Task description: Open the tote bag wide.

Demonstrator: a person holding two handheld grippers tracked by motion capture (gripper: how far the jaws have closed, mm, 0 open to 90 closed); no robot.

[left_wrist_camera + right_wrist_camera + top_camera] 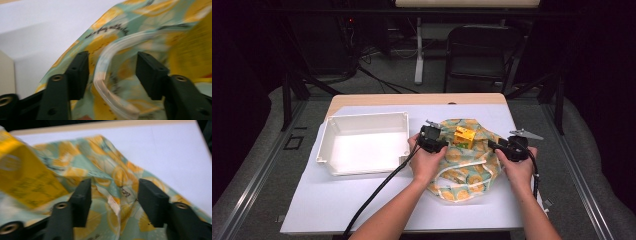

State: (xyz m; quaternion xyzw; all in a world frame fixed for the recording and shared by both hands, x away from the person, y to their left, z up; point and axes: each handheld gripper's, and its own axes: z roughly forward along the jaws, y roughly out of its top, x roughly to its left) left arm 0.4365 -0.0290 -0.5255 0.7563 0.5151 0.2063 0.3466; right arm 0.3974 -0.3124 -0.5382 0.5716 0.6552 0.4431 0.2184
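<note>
A person holds a left gripper (432, 138) and a right gripper (510, 148) over a cloth bag (462, 170) that has yellow lemon slices printed on green. The bag lies flat and crumpled on the white sheet (362, 200) that covers the worktop (417, 98), just to the right of a white tray (362, 142). A small yellow box (465, 136) sits on the bag, between the two grippers.

The left gripper is at the left edge of the bag, close to the tray's right wall. In the left gripper view, its two black fingers (79, 72) stand apart, about half open. A pale cord (107, 75) that runs along the bag's edge curves up between them, but the fingers do not squeeze it. The yellow box is a blur at the right side there.

The right gripper is at the right edge of the bag. In the right gripper view, its fingers (82, 197) are also apart, about half open. A raised fold of the bag (115, 205) pokes up between them, and the pads do not press on it. The yellow box (25, 177) is at the left there, blurry.

A black cable (377, 192) trails from the left gripper down across the sheet.
</note>
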